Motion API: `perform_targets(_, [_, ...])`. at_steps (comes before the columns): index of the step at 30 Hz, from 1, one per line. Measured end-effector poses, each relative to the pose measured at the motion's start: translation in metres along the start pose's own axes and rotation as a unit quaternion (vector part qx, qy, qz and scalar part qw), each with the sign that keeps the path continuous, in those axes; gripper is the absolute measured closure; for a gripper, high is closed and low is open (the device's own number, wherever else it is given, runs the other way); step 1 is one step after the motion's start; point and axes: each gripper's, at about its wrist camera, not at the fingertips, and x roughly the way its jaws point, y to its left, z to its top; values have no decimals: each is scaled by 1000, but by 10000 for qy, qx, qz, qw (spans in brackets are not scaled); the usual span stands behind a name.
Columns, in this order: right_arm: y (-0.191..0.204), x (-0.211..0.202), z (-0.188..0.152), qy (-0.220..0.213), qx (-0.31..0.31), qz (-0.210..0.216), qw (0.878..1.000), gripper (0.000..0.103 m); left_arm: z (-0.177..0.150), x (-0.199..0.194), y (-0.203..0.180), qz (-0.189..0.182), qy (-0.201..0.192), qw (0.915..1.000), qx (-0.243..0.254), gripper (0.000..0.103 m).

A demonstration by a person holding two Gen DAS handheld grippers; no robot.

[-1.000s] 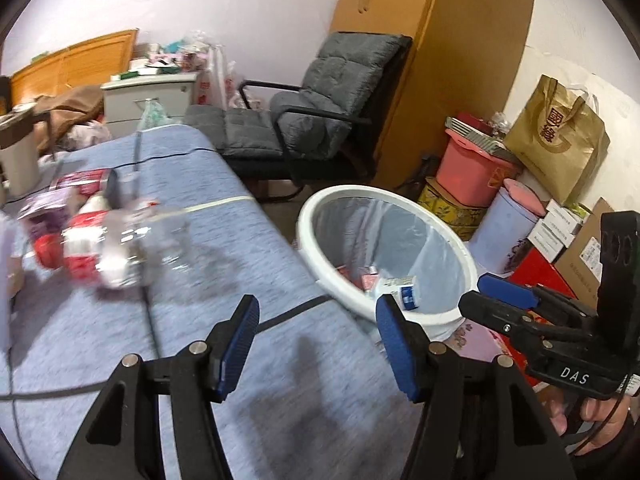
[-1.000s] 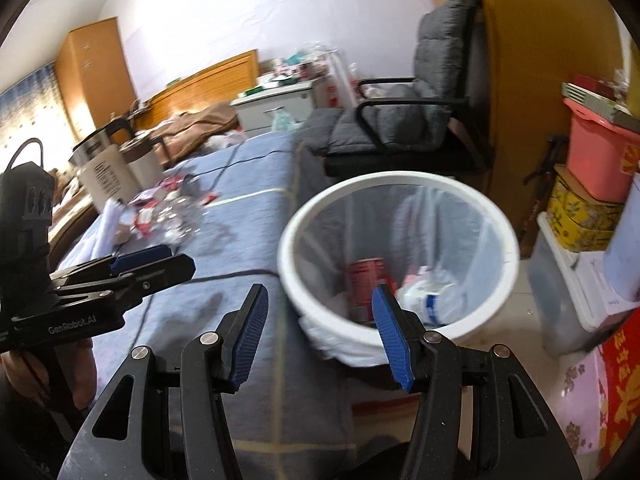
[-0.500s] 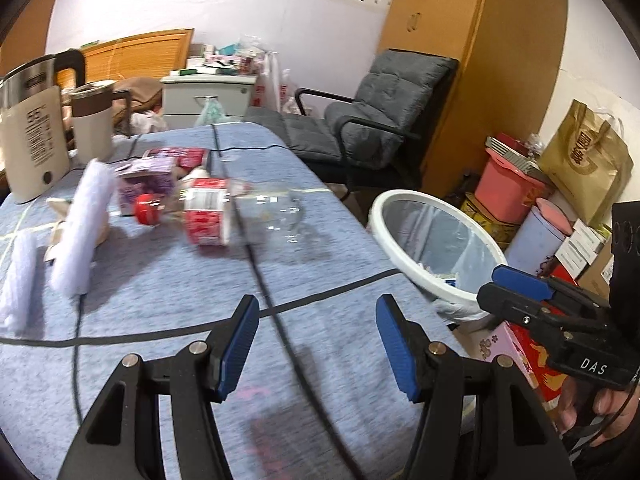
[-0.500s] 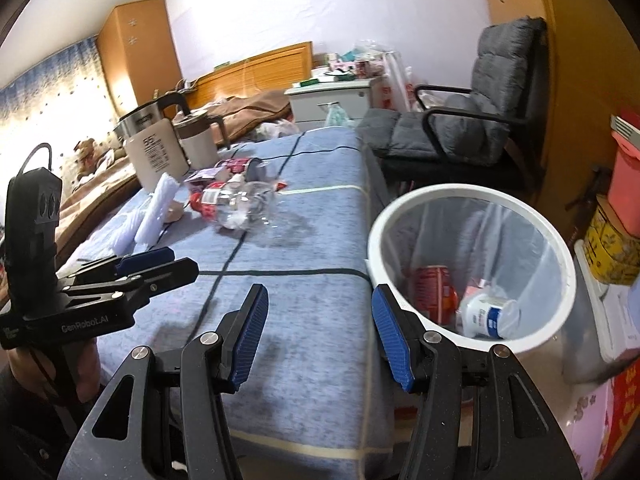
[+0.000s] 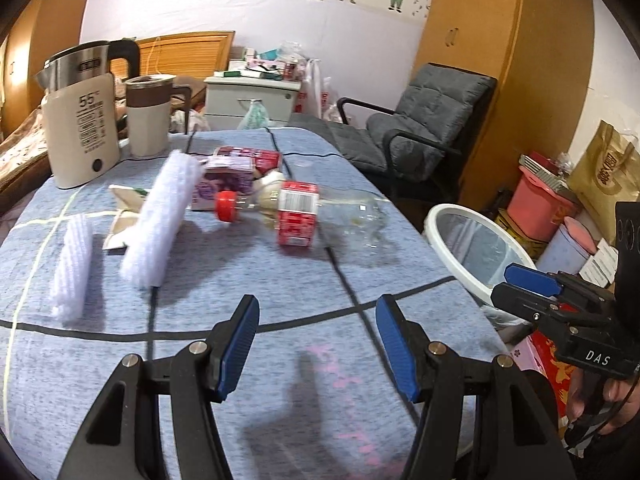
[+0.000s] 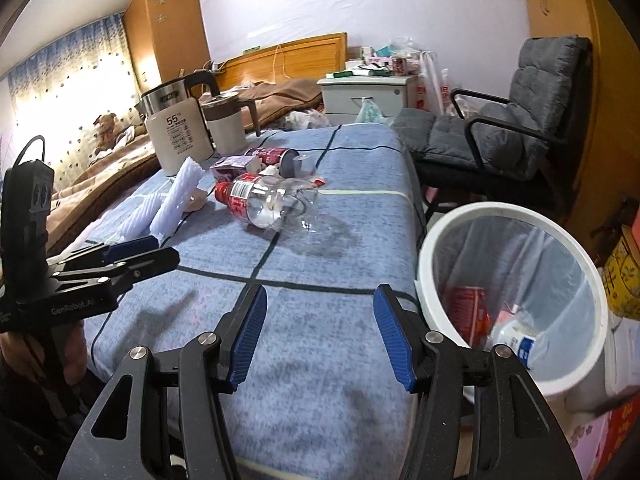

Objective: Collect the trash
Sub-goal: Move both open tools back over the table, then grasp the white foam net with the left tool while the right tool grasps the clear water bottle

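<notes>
The clear bottle [image 5: 320,212] lay on the blue cloth [image 5: 248,280], well ahead of both grippers: left gripper [image 5: 316,344] gaped empty, right gripper [image 6: 318,334] had just widened, nothing between.

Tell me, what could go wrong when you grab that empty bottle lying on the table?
1. The clear bottle lies on its side, so it might roll away from the left gripper, perhaps off the table's edge.
2. It sits against other wrappers; a grab could knock them around.
3. The bin stands below the table, beside it, so a careless drop could miss its rim.
</notes>
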Motion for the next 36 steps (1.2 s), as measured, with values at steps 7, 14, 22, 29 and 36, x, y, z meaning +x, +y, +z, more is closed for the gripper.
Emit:
perform_targets(7, [8,22,18,-2,-228,47,9997,44,8,-2,27,315,-108,9994,-86,40])
perform_targets(14, [20,44,40,-51,-644,116,9978,43,25,2,63,722,-264,9968,-231,40])
perform_targets(22, [24,80,71,-41,-985,267,9948,43,34,23,94,890,-101,9955,-299,40])
perform_targets(29, [28,111,87,108,-1408,441,9890,43,35,46,102,755,161,9965,-325,40])
perform_targets(36, [31,131,78,533,-1525,811,9835,38,33,53,99,475,327,9976,-394,40])
